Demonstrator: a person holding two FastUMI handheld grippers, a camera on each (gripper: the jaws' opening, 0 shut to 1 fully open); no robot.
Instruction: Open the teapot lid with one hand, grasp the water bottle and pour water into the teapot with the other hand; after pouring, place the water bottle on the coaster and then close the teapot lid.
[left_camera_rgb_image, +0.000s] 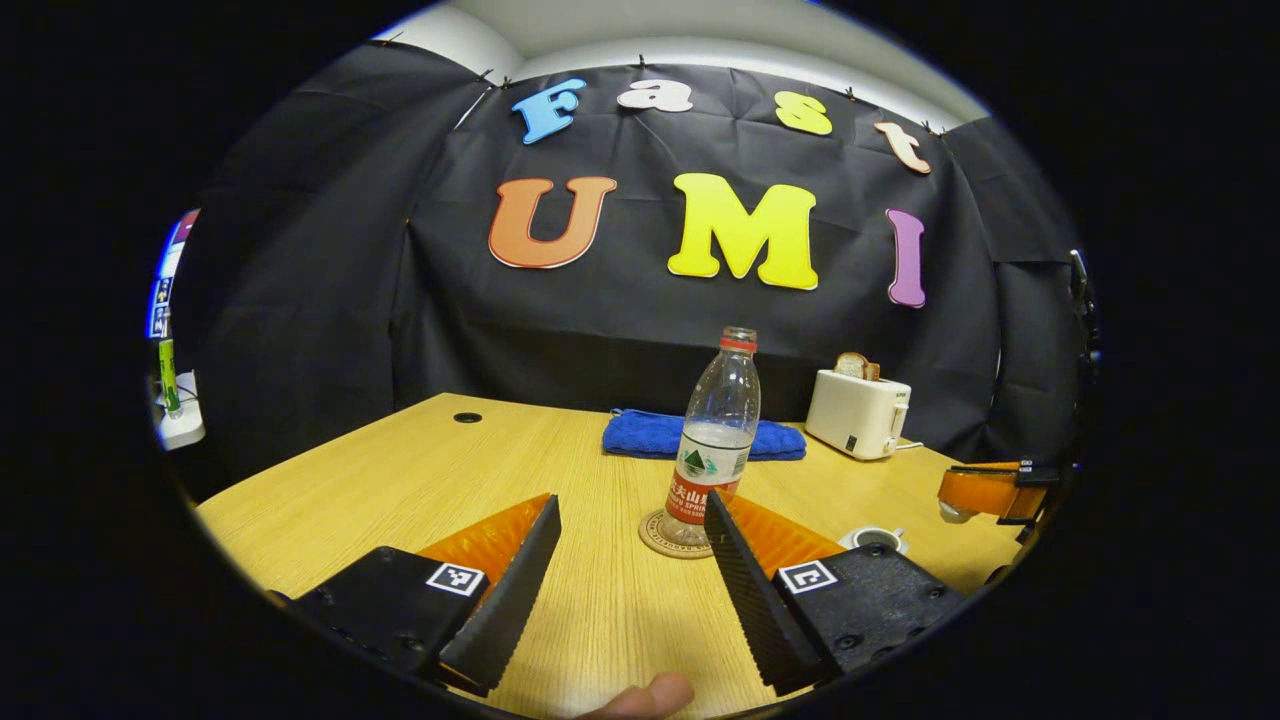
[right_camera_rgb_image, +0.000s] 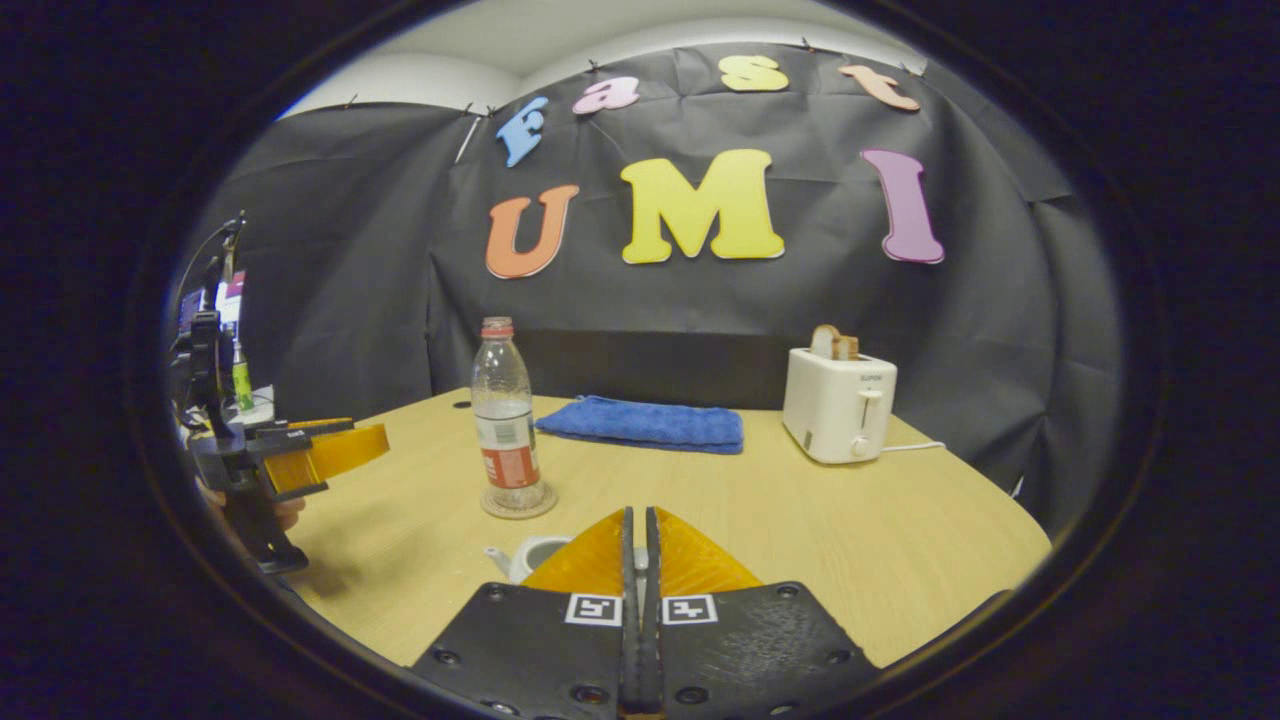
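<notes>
The tabletop (left_camera_rgb_image: 420, 480) carries everything, and the water bottle (left_camera_rgb_image: 716, 440) makes a handy landmark: it stands upright on the round coaster (left_camera_rgb_image: 655, 540), its cap seemingly still on. Behind the bottle lies a blue cloth (left_camera_rgb_image: 650, 435); behind and to the bottle's right in both views sits a white toaster (left_camera_rgb_image: 857, 413) with bread in its slot.

Judging by this layout, the task looks to be either at its very start or near its end; the frames alone do not settle which. The left gripper (left_camera_rgb_image: 630, 545) is spread wide with nothing between its fingers, and the bottle appears beyond the gap, nearer the right-hand finger. The right gripper (right_camera_rgb_image: 638, 560) has its fingers pressed together; whether they pinch the lid I cannot tell, since the tips hide the spot.

The next move calls for settling the lid, lifting it clear or seating it on the pot, with the bottle left undisturbed on the coaster.

The left gripper view shows the teapot (left_camera_rgb_image: 873, 539) to the right of the bottle, apparently open-mouthed, near the right gripper (left_camera_rgb_image: 985, 492). The right gripper view shows the teapot's (right_camera_rgb_image: 520, 556) spout and rim beneath its own fingers, and the left gripper (right_camera_rgb_image: 300, 455) well left of the bottle (right_camera_rgb_image: 505, 425).
</notes>
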